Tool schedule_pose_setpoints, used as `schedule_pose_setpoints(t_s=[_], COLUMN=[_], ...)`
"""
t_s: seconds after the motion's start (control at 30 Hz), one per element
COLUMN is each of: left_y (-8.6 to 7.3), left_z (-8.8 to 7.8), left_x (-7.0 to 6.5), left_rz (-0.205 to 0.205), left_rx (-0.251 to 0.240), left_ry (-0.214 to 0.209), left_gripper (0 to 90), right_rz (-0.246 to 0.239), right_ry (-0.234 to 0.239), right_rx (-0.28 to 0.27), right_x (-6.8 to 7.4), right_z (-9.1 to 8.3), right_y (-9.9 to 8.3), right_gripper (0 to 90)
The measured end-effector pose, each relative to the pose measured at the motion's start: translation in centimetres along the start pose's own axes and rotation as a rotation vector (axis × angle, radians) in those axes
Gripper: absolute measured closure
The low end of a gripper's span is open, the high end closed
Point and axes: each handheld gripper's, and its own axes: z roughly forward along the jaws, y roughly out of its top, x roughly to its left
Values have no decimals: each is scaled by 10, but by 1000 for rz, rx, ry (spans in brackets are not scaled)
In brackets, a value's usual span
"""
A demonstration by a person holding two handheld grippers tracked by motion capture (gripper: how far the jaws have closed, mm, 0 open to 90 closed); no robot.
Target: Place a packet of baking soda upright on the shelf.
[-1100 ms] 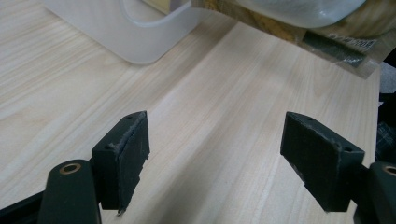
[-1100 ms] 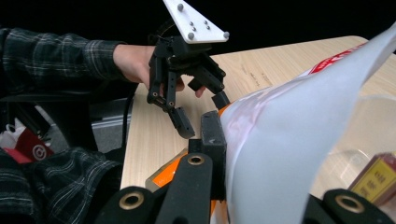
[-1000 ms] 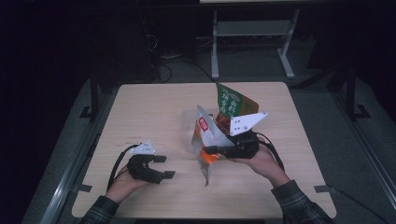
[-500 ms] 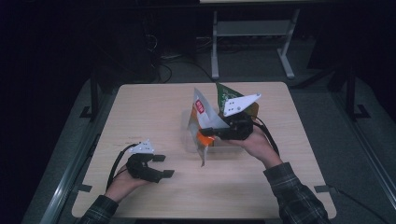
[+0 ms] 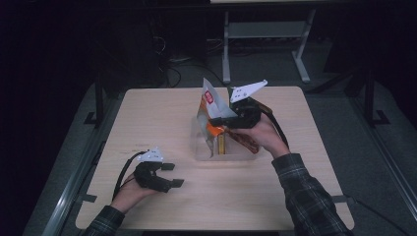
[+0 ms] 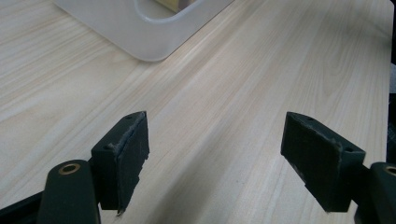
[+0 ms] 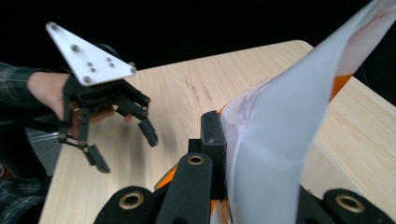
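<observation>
Holding a snack bag over the tray

Clamping a white and orange snack bag (image 5: 212,110) by its edge, the right gripper (image 5: 222,121) is hanging above the clear plastic tray (image 5: 199,150) that is sitting just past the middle of the table (image 5: 162,118). In the right gripper view the jaws are pressing tight on the silvery film of the bag (image 7: 280,135), which is rising up and away toward one o'clock. From the high view the bag is standing tall over the tray, with its top pointing to twelve o'clock and its lower end dipping down into the tray beside other packets (image 5: 241,140) lying inside.

Over at about eight o'clock from the tray, well apart from it, the left gripper (image 5: 169,175) is resting low on the table with its jaws standing wide and nothing between them. The left gripper view is showing bare wood between the two pads, and the rounded corner of the tray (image 6: 154,44) sitting farther off toward eleven o'clock.
</observation>
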Motion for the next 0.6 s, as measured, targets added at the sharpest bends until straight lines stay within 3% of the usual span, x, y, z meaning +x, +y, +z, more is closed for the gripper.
schedule_pose_setpoints(t_s=[0.37, 0.6], left_y=[0, 0], left_z=[0, 0], left_x=[0, 0], left_rz=[-3, -3], left_rx=[3, 7], left_ry=[-4, -6], left_gripper=[231, 230], right_rz=[-23, -9], right_ry=[-18, -16], right_rx=[62, 82], right_x=[-17, -23], right_z=[13, 19], right_y=[6, 0], right_gripper=[900, 900])
